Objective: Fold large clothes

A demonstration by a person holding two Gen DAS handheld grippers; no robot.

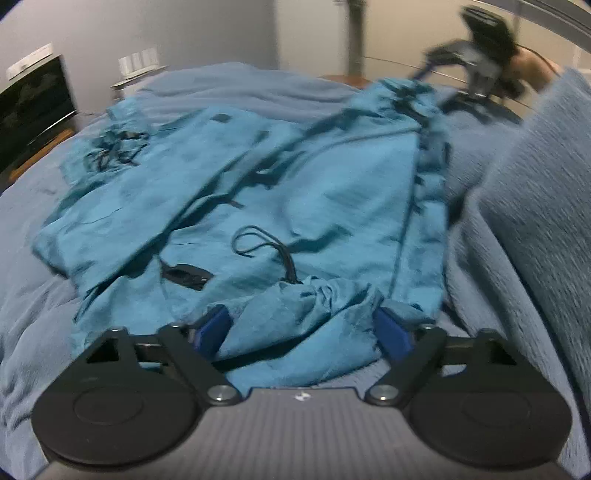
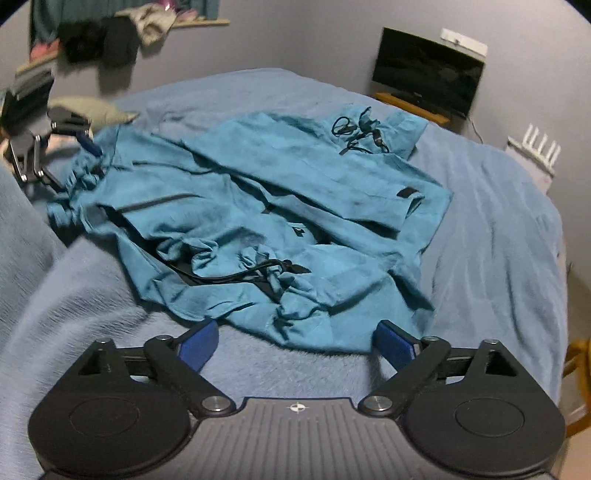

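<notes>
Item: one teal jacket (image 2: 258,206), crumpled and spread across a blue blanket (image 2: 491,236) that covers the bed, black drawcords (image 2: 240,275) lying loose on top. My left gripper (image 1: 301,328) has its blue fingers (image 1: 212,326) spread wide, a gathered hem of the jacket bunched between them and lapping over both; I cannot tell whether the pads touch the cloth. My right gripper (image 2: 295,341) also stands wide apart, holding nothing, bare blanket between its fingers and the jacket's nearest edge just ahead of the tips. From my left, the right gripper (image 1: 476,55) shows blurred at the far corner of the garment; from my right, the left gripper (image 2: 55,144) sits at the far left corner, beside the ruched hem (image 2: 74,184). No containers in view. Edges: the jacket's far sleeve with its black tab (image 2: 406,192) ends well short of the bed's right side, leaving broad open blanket there. A raised fold of blanket (image 2: 55,288) crowds my right gripper's left flank. Beyond the bed: dark monitor (image 2: 428,70), white router (image 2: 533,155), shelf of clothes (image 2: 110,33).
</notes>
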